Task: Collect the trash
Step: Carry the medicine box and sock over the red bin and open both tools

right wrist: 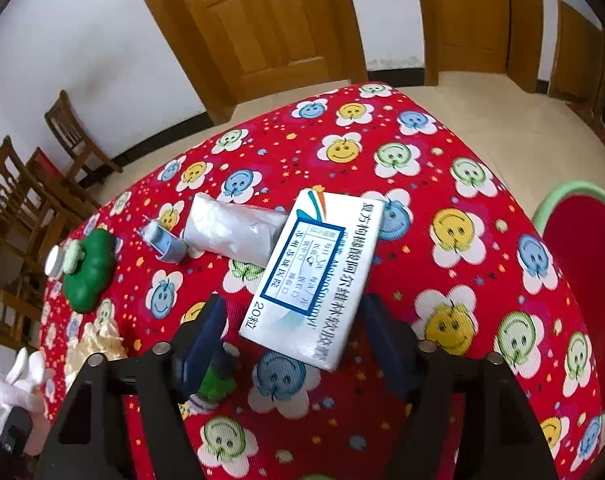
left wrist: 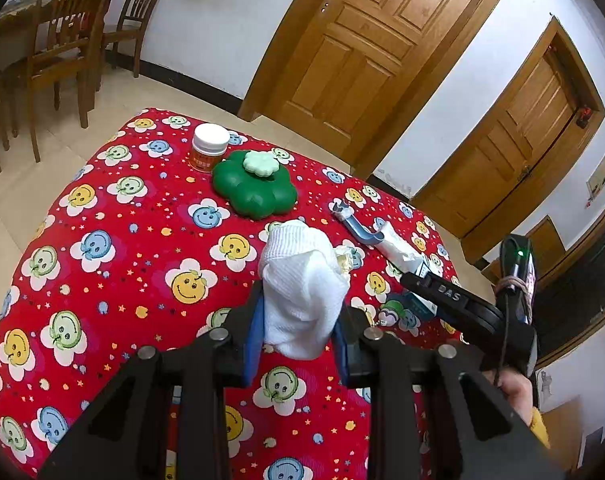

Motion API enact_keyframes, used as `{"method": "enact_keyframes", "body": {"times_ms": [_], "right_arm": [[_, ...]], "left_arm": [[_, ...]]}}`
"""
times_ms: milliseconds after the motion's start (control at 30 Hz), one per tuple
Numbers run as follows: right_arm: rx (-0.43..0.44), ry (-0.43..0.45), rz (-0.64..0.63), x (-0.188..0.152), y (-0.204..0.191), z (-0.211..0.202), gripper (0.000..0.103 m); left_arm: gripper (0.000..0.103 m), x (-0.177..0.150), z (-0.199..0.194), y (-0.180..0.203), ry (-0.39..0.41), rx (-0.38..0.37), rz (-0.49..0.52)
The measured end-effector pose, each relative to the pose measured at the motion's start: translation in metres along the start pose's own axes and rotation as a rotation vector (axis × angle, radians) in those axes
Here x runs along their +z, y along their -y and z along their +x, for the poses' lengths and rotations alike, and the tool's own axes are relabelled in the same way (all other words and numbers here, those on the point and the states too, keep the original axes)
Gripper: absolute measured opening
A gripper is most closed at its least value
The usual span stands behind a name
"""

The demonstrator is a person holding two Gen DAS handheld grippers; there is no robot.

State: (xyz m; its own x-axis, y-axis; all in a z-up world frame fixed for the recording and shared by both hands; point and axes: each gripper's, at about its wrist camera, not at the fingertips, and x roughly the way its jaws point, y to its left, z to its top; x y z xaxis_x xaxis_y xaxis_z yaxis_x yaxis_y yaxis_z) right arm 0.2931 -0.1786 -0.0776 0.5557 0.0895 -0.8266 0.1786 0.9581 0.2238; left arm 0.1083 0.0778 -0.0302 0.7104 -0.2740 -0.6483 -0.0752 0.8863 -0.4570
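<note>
My left gripper [left wrist: 302, 314] is shut on a crumpled white tissue [left wrist: 302, 276], held above the red smiley tablecloth [left wrist: 122, 240]. In the right wrist view my right gripper [right wrist: 298, 320] stands open astride a white medicine box [right wrist: 314, 276] with blue print, which lies flat on the cloth. A small gap shows between each pad and the box. Beyond the box lie a silvery wrapper [right wrist: 234, 232] and a small blue plastic piece [right wrist: 166, 244]. A crumpled yellowish paper [right wrist: 98, 340] rests at the left, near the held tissue [right wrist: 10, 388].
A green flower-shaped container [left wrist: 254, 188] and a white-lidded jar [left wrist: 209, 146] stand at the far side of the table. A green-rimmed red round object [right wrist: 582, 260] sits beside the table's right edge. Wooden chairs [left wrist: 54, 56] and doors [left wrist: 362, 48] lie beyond.
</note>
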Motion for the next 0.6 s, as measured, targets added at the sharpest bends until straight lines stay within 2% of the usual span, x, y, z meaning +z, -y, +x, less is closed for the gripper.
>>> {"method": "enact_keyframes", "body": {"times_ms": [100,167,200,367,600], "right_arm": [[-0.021,0.019,-0.018,0.0,-0.002,0.003,0.072],[-0.039,0.023,-0.028,-0.001,-0.002,0.002,0.06],[-0.043,0.026,-0.033,-0.002,0.0,0.001,0.06],[0.019,0.004,-0.032,-0.01,0.012,-0.011,0.06],[0.106,-0.008,-0.023,-0.04,0.036,-0.044,0.06]], "left_arm": [[0.029,-0.001,0.001,0.002,-0.004,-0.001,0.005],[0.029,-0.001,0.0,0.003,-0.004,-0.003,0.005],[0.029,-0.002,0.0,0.003,-0.004,-0.005,0.005],[0.029,-0.004,-0.004,0.01,-0.003,-0.018,0.016],[0.029,-0.01,-0.014,0.028,-0.001,-0.047,0.041]]}}
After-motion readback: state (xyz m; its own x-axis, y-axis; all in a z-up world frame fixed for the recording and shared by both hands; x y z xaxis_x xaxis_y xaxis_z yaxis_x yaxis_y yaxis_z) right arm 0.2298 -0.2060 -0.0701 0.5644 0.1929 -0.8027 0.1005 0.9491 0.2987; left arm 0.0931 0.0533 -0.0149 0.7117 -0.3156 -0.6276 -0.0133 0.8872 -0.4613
